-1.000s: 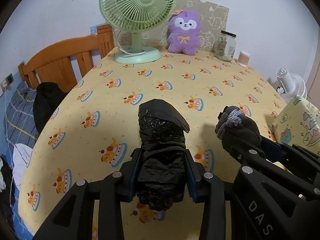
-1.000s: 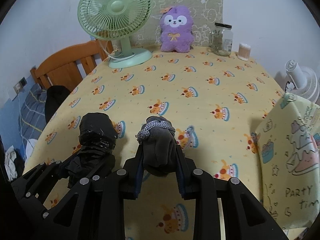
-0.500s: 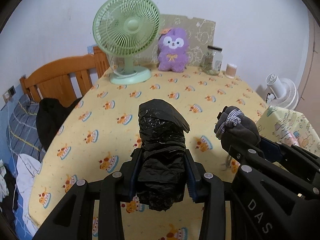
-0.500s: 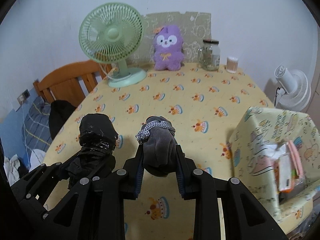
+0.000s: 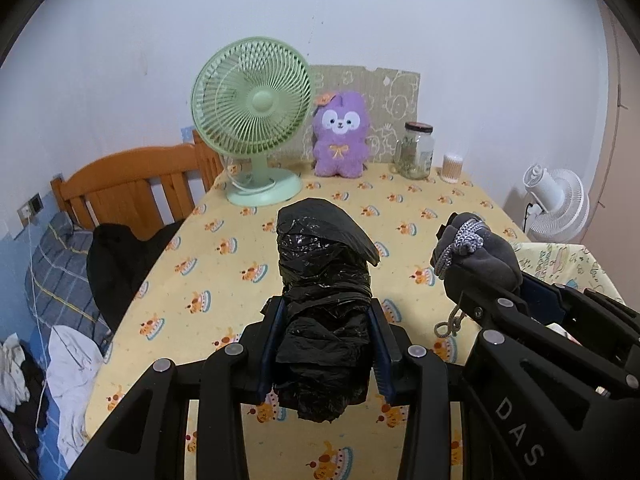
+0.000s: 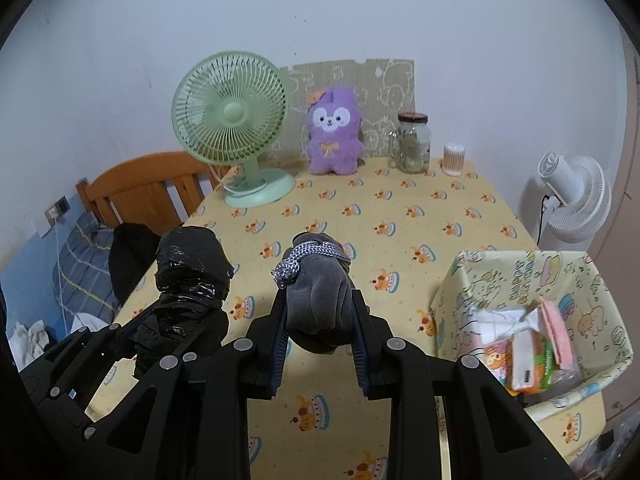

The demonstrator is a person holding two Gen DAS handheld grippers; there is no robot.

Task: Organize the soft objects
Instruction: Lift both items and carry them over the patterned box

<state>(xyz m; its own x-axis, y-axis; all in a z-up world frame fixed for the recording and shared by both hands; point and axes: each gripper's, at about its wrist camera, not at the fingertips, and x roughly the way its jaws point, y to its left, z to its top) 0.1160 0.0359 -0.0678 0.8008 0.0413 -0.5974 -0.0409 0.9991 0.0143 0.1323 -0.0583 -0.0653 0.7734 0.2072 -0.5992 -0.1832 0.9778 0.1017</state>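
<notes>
My left gripper (image 5: 326,344) is clamped on a black bundle (image 5: 324,292) of crinkled plastic; its blue pads press both sides, jaws partly closed, and the bundle stands up out of them, clear of the table (image 5: 224,264). My right gripper (image 6: 320,344) pinches a grey pouch (image 6: 318,300) tied with a speckled cord (image 6: 308,254), jaws narrower, pads tight on the fabric. I see both loads side by side in the air above the yellow cloth with its cake print, near the front edge. To my right a patterned box (image 6: 480,276) sits open on the table, with packets and a pink cloth inside. At the far edge stand a green fan (image 5: 252,120), a purple plush (image 5: 340,136), a jar (image 5: 416,150) and a small tub (image 5: 452,168).
</notes>
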